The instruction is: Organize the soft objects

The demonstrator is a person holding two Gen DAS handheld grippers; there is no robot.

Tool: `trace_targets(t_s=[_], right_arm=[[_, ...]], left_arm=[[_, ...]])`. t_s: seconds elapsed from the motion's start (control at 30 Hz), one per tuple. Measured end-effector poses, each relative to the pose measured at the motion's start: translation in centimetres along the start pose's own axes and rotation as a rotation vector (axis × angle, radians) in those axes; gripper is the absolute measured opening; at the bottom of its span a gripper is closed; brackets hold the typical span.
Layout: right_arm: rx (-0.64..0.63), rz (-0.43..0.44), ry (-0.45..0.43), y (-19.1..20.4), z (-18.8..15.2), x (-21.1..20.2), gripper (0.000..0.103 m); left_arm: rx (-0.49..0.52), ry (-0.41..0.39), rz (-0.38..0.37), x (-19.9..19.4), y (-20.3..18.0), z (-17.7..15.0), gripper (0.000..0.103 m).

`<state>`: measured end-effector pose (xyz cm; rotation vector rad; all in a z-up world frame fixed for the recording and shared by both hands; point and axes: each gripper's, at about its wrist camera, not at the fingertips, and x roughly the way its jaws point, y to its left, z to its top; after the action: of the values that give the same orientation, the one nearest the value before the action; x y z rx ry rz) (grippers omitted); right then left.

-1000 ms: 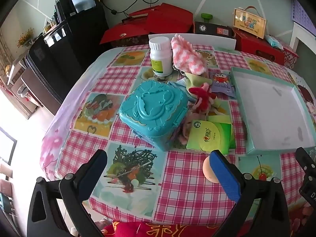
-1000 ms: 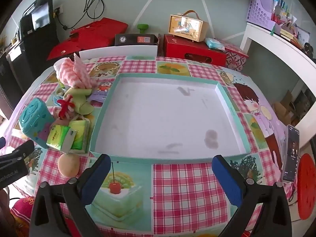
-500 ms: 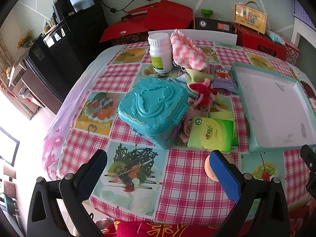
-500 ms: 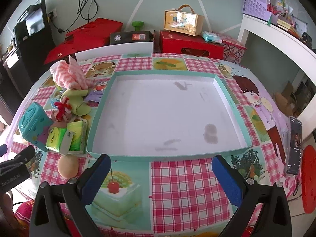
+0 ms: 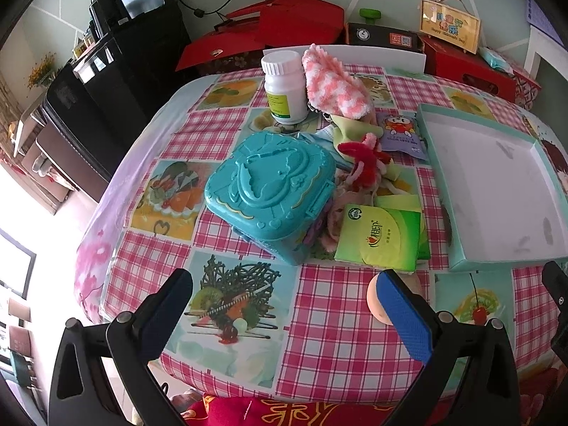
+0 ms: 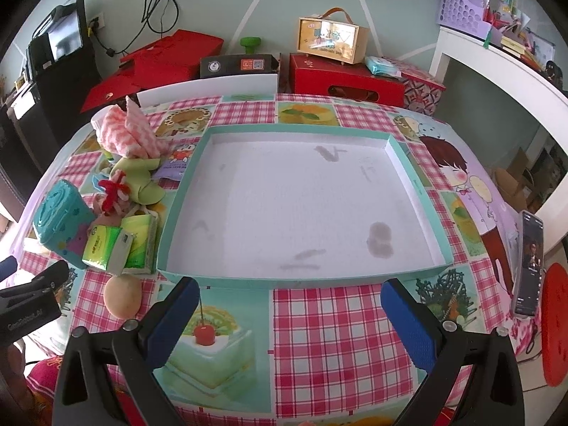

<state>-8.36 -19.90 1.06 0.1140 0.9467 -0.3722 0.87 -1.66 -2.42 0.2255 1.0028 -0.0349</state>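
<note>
1. Soft things lie heaped just left of the tray (image 6: 419, 181), which holds nothing: a pink-and-white knitted cloth (image 5: 333, 85) at the far end, a pale green cloth (image 5: 355, 126) under a red yarn toy (image 5: 365, 158), then two green tissue packs (image 5: 381, 236) nearest the tray's near-left corner.

2. Compared with a second ago, the heap and the tray lie as they did; only the cameras' outlook has shifted slightly, the left view taking in more of the tabletop. Nothing has been lifted, so the sorting looks not yet begun.

3. The knitted cloth's long axis runs slantwise, its lower end pointing toward the tray's far-left corner and its upper end leaning by the white bottle (image 5: 285, 87). The top tissue pack lies flat, its long axis roughly parallel to the tray's left wall.

4. A peach-coloured ball (image 6: 122, 296) sits off the tray's near-left corner, just in front of the tissue packs and partly hidden behind one left finger in the left view.

5. The left gripper (image 5: 294, 305) hangs over the table edge left of the tray, jaws spread wide and holding nothing; the right gripper (image 6: 289, 314) hangs before the tray's near wall, likewise spread and bare.

6. A turquoise plastic case (image 5: 269, 191) touches the heap's left side, farther from the tray; being hard, it probably stays put.
</note>
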Motion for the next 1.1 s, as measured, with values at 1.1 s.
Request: trace_targets(t_s=[1.1], right_arm=[[0.018, 0.049, 0.005, -0.28, -0.07, 0.08, 0.103]], left_arm=[[0.023, 0.018, 0.039, 0.36, -0.49, 0.23, 0.103]])
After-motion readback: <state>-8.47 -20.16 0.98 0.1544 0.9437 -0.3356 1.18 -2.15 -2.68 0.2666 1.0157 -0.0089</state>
